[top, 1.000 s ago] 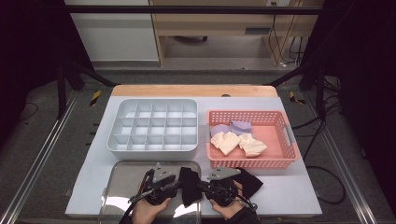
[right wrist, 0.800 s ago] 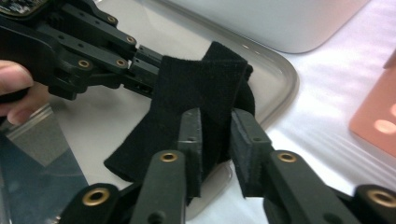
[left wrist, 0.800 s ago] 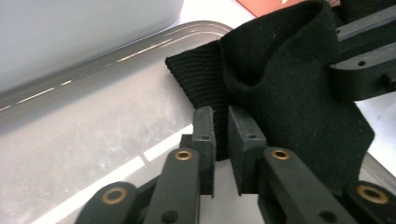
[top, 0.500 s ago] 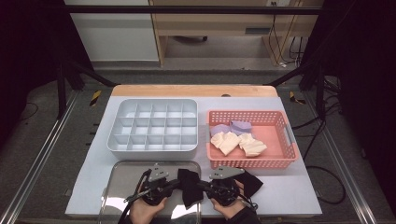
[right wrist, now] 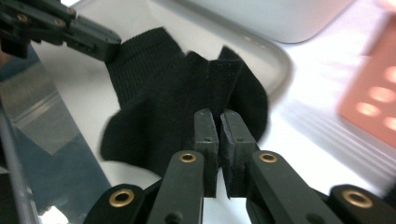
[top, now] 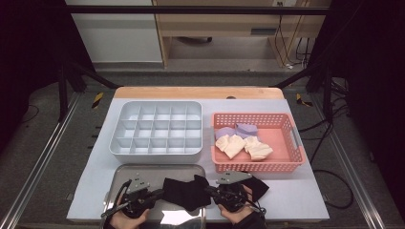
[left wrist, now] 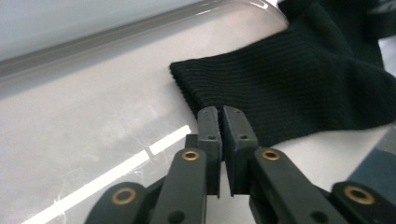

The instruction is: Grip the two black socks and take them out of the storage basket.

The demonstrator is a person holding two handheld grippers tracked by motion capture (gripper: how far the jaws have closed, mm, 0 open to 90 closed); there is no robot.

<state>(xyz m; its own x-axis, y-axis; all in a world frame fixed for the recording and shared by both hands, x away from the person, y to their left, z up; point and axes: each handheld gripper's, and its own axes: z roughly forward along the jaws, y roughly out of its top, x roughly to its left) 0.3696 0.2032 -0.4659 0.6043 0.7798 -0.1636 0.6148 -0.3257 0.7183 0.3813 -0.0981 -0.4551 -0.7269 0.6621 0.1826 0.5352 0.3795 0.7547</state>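
two grippers pinch one black sock (top: pixel 188 192) between them, low over the metal tray (top: pixel 125 173) at the near edge of the counter (top: pixel 286 200). the left gripper (top: pixel 160 192) has its jaws pressed together on the ribbed edge of the sock at the tray's left-hand side; in the left gripper view that gripper (left wrist: pixel 220 112) bites the knit right at its hem, and its jaws have just been closing onto the cloth. the right gripper (top: pixel 210 190) sits over the tray's right rim, jaws likewise clamped on a fold of the sock; in the right gripper view this gripper (right wrist: pixel 215 114) nips a standing pleat of the fabric, with the other gripper holding the far edge of the sock beyond it. the sock hangs spread between the two, mostly above the tray's shiny floor, its right part trailing past the tray's right rim onto the counter. behind the tray stands a grey divided organiser box (top: pixel 157 131), its compartments bare. to the right of the tray and further back is a pink basket (top: pixel 286 129) holding cream socks (top: pixel 241 145) and purple socks (top: pixel 239 130), well apart from the tray
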